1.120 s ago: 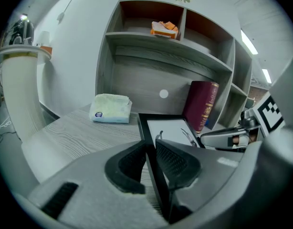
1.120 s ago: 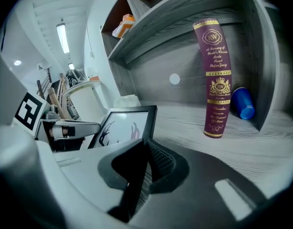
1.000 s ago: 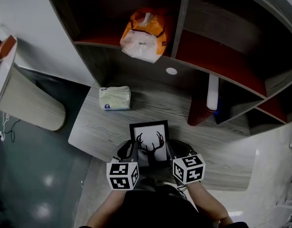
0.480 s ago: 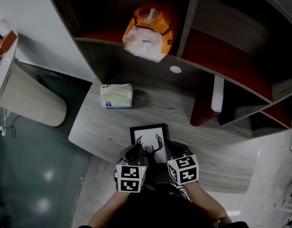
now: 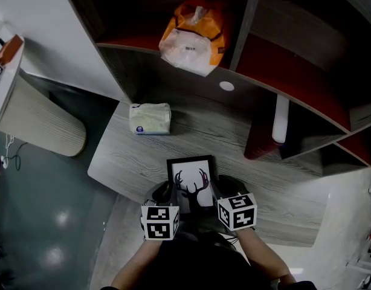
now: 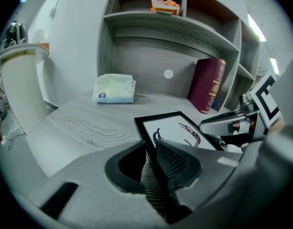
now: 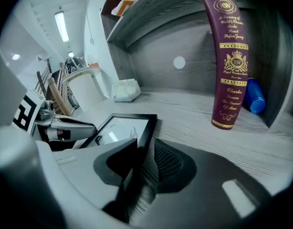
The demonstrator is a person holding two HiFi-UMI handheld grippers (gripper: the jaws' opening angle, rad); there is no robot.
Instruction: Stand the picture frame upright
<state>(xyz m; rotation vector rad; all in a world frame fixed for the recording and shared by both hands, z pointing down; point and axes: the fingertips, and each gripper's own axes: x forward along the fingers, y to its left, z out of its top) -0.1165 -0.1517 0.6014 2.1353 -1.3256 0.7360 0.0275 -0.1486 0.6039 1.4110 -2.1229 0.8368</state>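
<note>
A black picture frame [image 5: 191,183] with an antler print lies flat on the grey wooden desk [image 5: 131,162], near its front edge. My left gripper [image 5: 164,192] is at the frame's left edge and my right gripper [image 5: 225,186] at its right edge. In the left gripper view the frame [image 6: 180,130] has its edge running between the opening jaws of the left gripper [image 6: 151,151], and both pads still show beside it. In the right gripper view the right gripper [image 7: 139,151] straddles the other edge of the frame [image 7: 122,128], its jaws also opening, with a gap at the pad.
A tissue pack [image 5: 150,118] lies at the desk's back left. A maroon book [image 7: 227,61] stands upright at the back right beside a blue bottle [image 7: 254,97]. An orange bag [image 5: 191,38] sits on the shelf above. A curved partition [image 5: 40,125] flanks the desk's left.
Half a second ago both grippers sat drawn back toward the person; now they are forward again at the frame's two sides. The frame still lies flat.
</note>
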